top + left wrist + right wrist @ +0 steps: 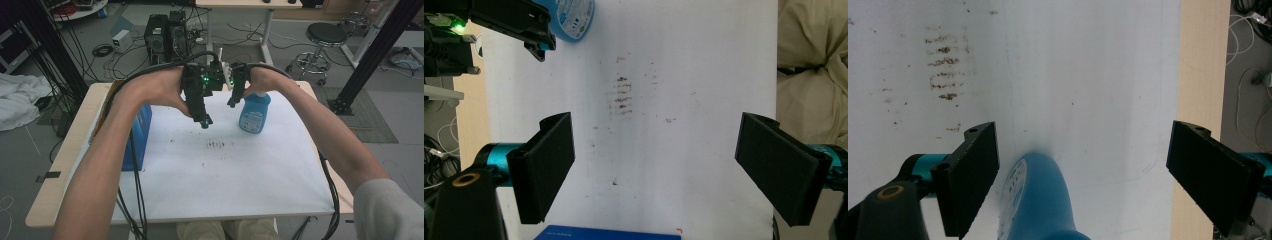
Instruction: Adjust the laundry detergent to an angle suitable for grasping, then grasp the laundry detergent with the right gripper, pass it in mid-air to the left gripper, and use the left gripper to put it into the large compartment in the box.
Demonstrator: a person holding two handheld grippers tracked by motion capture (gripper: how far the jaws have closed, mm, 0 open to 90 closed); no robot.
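A blue spray bottle (254, 113) stands on the white sheet (225, 175) at the far right of the table. My right gripper (233, 102) hovers just left of its top, open. In the right gripper view the blue spray bottle (1040, 200) sits below the wide-apart jaws of my right gripper (1083, 150), nearer the left one and untouched. My left gripper (203, 120) hangs over the sheet left of the bottle. In the left gripper view my left gripper (656, 150) is open with nothing in it. Brown stains (218, 145) mark the sheet's middle, and the brown stains (622, 95) lie ahead of the left jaws.
A blue box (141, 131) stands at the sheet's left edge, partly hidden behind my left forearm. The bare wooden table edge (1200, 75) runs beside the sheet. Beyond the table stand computer towers (166, 35), a stool (325, 37) and loose cables on the floor.
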